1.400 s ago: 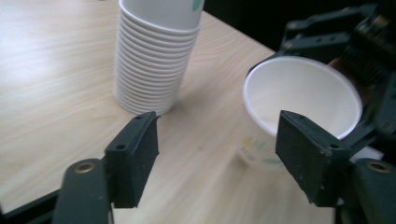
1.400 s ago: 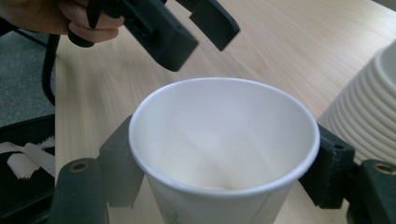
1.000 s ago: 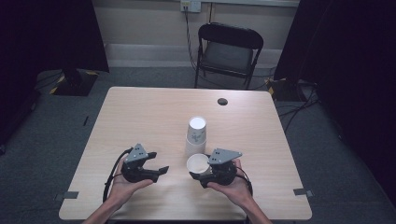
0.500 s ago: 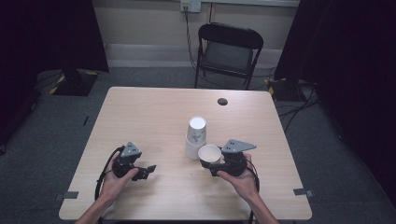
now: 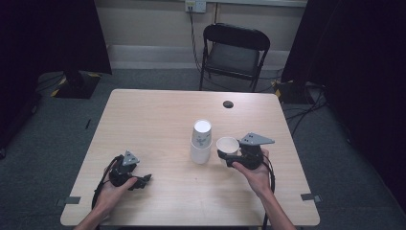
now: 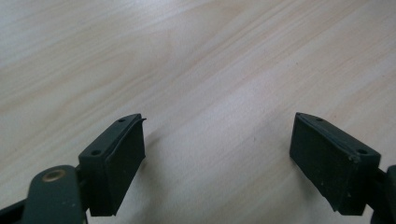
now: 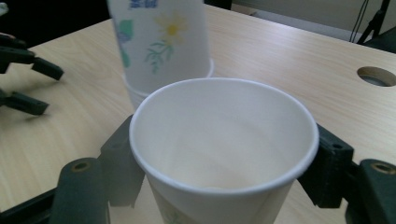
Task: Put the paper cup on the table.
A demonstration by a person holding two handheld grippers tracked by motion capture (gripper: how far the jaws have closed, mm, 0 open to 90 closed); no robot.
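high view: right gripper (image 5: 224, 154) carries a paper cup (image 5: 228, 144), mouth up, just right of the upside-down cup stack (image 5: 201, 141) mid-table (image 5: 158, 115). left gripper (image 5: 146, 178) sits low near the front edge, nothing in it.

left gripper view: jaws spread wide over bare wood.

right gripper view: pads (image 7: 122, 164) pinch the cup (image 7: 224, 140) below its rim. it looks thin, light and easy to crush, so i'd squeeze gently there.

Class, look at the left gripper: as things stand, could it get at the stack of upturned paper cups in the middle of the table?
Probably yes. The left gripper is open and holds nothing, and bare table lies between it and the stack of upturned cups. The right gripper, holding a cup, is on the stack's far side.
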